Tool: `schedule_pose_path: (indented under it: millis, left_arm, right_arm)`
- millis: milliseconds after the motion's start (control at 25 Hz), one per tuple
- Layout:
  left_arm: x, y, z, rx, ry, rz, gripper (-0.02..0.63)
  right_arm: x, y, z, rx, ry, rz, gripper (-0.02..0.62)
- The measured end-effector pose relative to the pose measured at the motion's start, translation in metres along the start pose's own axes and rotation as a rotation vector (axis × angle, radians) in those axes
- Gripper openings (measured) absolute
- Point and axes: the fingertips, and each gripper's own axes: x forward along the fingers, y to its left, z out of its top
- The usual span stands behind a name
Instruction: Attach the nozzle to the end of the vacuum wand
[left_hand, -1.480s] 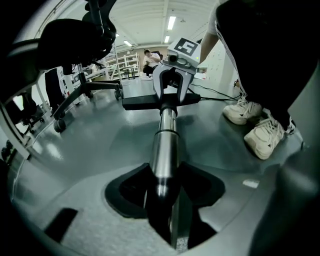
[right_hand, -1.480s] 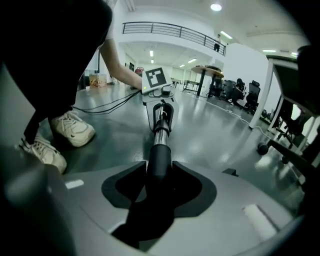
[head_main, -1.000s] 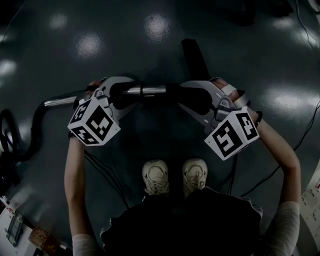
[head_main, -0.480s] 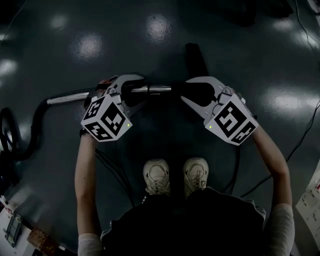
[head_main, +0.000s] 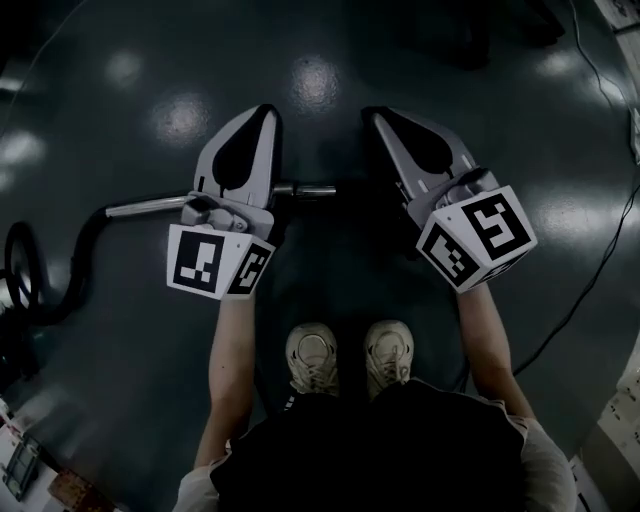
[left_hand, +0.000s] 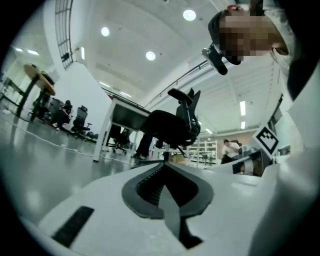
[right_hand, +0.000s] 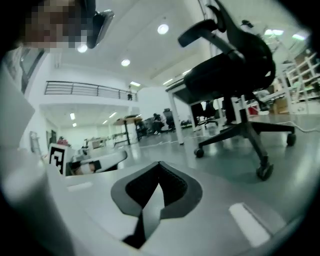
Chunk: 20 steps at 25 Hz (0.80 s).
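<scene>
The chrome vacuum wand (head_main: 200, 202) lies on the dark floor, its end reaching past the left gripper to the middle. The black nozzle (head_main: 352, 192) at that end is barely visible against the floor and runs under my right gripper. My left gripper (head_main: 264, 110) hangs above the wand, pointing forward and level, jaws shut and empty. My right gripper (head_main: 374, 114) is raised beside it, also shut and empty. In the left gripper view the left gripper's (left_hand: 164, 165) jaws meet with nothing between them. The right gripper (right_hand: 159, 164) looks the same in the right gripper view.
A black hose (head_main: 75, 262) curves off the wand's left end. A thin cable (head_main: 590, 290) crosses the floor at right. The person's shoes (head_main: 312, 355) stand below the grippers. An office chair (right_hand: 235, 65) and a desk (left_hand: 125, 117) stand ahead.
Both grippers came off the wand and nozzle, rose, rolled and turned to point forward. Their jaws went from wide around the parts to shut and empty.
</scene>
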Motion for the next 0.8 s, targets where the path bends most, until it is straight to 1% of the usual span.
schedule_pose_path:
  millis: [80, 200, 280, 400, 440, 520, 640, 800]
  left_arm:
    - [-0.007, 0.006, 0.009, -0.047, -0.055, 0.085, 0.003]
    - [-0.018, 0.013, 0.014, -0.087, -0.097, 0.160, 0.003]
    - [-0.021, 0.013, 0.014, -0.101, -0.109, 0.182, 0.003]
    - [-0.022, 0.009, 0.013, -0.163, -0.136, 0.196, 0.002]
    - [-0.023, 0.008, 0.012, -0.165, -0.138, 0.203, 0.002]
    - [-0.024, 0.008, 0.005, -0.130, -0.120, 0.216, 0.002]
    - [-0.024, 0.013, -0.008, -0.080, -0.083, 0.214, 0.003]
    - [-0.016, 0.021, -0.027, -0.055, -0.058, 0.220, 0.002]
  right_arm:
    - [-0.007, -0.009, 0.015, 0.054, -0.083, -0.098, 0.008]
    - [-0.021, -0.020, 0.027, 0.094, -0.150, -0.183, 0.008]
    - [-0.030, -0.030, 0.031, 0.117, -0.179, -0.205, 0.008]
    - [-0.037, -0.041, 0.028, 0.153, -0.186, -0.206, 0.008]
    - [-0.036, -0.042, 0.023, 0.164, -0.181, -0.204, 0.008]
    - [-0.031, -0.040, 0.012, 0.169, -0.160, -0.205, 0.008]
    - [-0.013, -0.033, -0.005, 0.142, -0.120, -0.218, 0.008]
    - [0.008, -0.037, -0.025, 0.159, -0.100, -0.226, 0.008]
